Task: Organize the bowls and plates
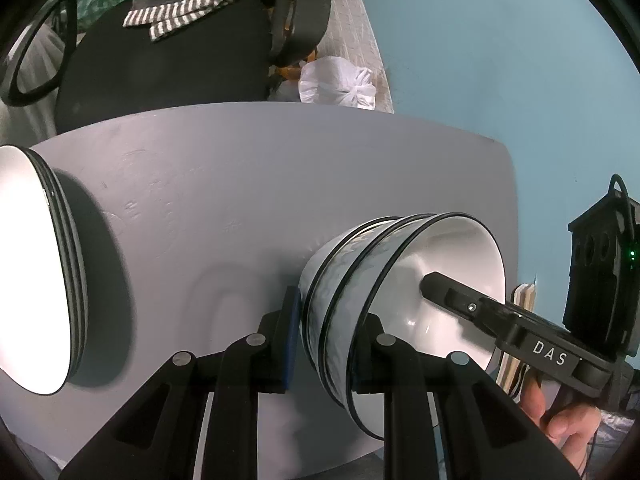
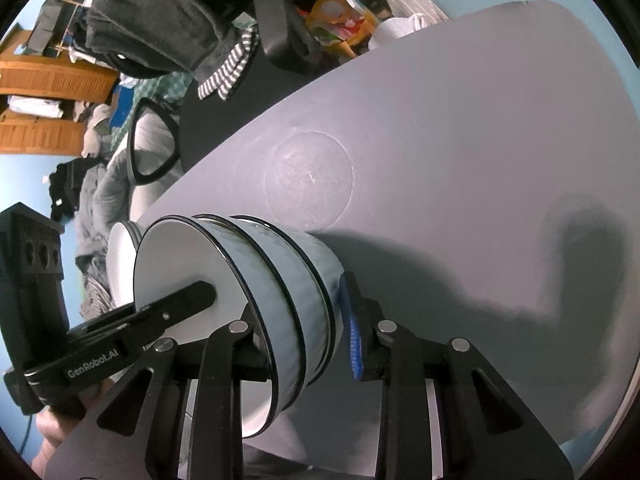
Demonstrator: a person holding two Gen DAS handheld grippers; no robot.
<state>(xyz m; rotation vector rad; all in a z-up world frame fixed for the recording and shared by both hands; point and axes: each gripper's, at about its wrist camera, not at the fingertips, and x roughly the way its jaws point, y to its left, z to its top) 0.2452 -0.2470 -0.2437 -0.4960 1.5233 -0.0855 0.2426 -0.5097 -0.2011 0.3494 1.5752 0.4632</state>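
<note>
- We see a stack of bowls (image 1: 384,280), three nested, white inside with pale blue patterned walls and dark rims, standing on the grey table (image 1: 240,184); both cameras are rolled sideways, so the stack looks tipped over.
- Our left gripper (image 1: 326,344) straddles the wall of the stack: one blue-padded finger (image 1: 291,340) sits outside by the base, the other finger is inside the top bowl. The jaws are set at a middling gap, and we cannot tell whether the pads actually press the wall.
- Our right gripper (image 2: 304,344) spans the same stack (image 2: 280,280) from the opposite side, its blue ribbed pad (image 2: 354,344) just beside the lowest bowl's outer wall and its other finger inside the rim. Again a half-wide gap, contact unclear.
- Each camera catches the other tool: in the left view the right gripper's finger (image 1: 448,292) reaches into the top bowl, with a hand (image 1: 560,416) on its handle.
- A stack of plates (image 1: 44,272), white with dark rims, stands on the table well apart from the bowls; in the right view it (image 2: 120,264) shows just behind them.
- Beyond the table are a black chair (image 1: 168,64), a striped cloth (image 1: 180,12) and a white plastic bag (image 1: 340,84).
</note>
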